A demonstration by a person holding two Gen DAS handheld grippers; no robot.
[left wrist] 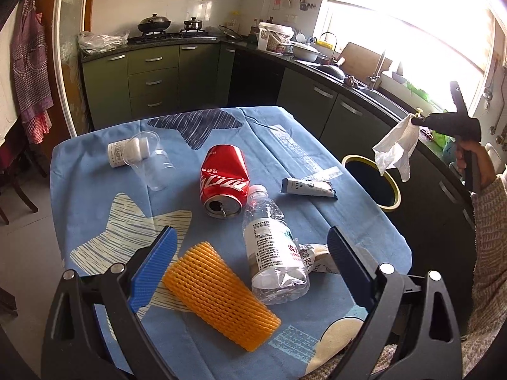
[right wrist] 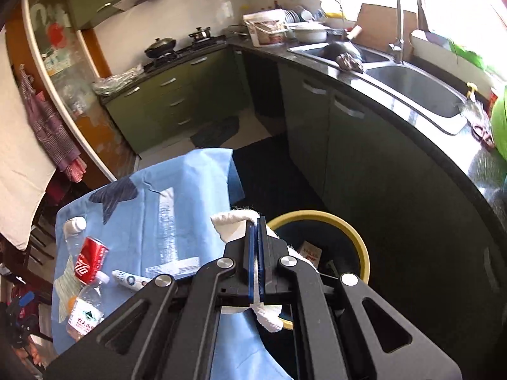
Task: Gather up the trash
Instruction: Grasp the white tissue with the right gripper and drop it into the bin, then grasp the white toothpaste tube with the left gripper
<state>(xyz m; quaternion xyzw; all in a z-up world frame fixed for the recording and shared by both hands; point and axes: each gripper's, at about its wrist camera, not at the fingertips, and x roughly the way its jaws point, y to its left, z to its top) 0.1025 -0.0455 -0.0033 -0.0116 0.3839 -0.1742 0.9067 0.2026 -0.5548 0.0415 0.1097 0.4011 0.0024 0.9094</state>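
Observation:
My right gripper [right wrist: 257, 221] is shut on a white paper tissue [right wrist: 233, 221], which hangs from it [left wrist: 396, 148] in the air just above the yellow-rimmed bin [right wrist: 320, 213] beside the table [left wrist: 95, 164]. My left gripper [left wrist: 250, 240] stands open low over the table's near edge. Between and before its blue pads lie an orange foam fruit net [left wrist: 218, 291] and a crushed clear water bottle [left wrist: 272, 247]. Further off lie a dented red cola can [left wrist: 223, 180], a small tube [left wrist: 309, 186], a clear plastic cup [left wrist: 152, 164] and a white pill bottle [left wrist: 126, 150].
A crumpled wrapper [left wrist: 318, 256] lies by the water bottle. The bin [left wrist: 383, 186] stands on the floor at the table's right side and holds some packaging [right wrist: 312, 251]. Green kitchen cabinets [left wrist: 152, 79], a sink [right wrist: 412, 88] and the counter run behind and to the right.

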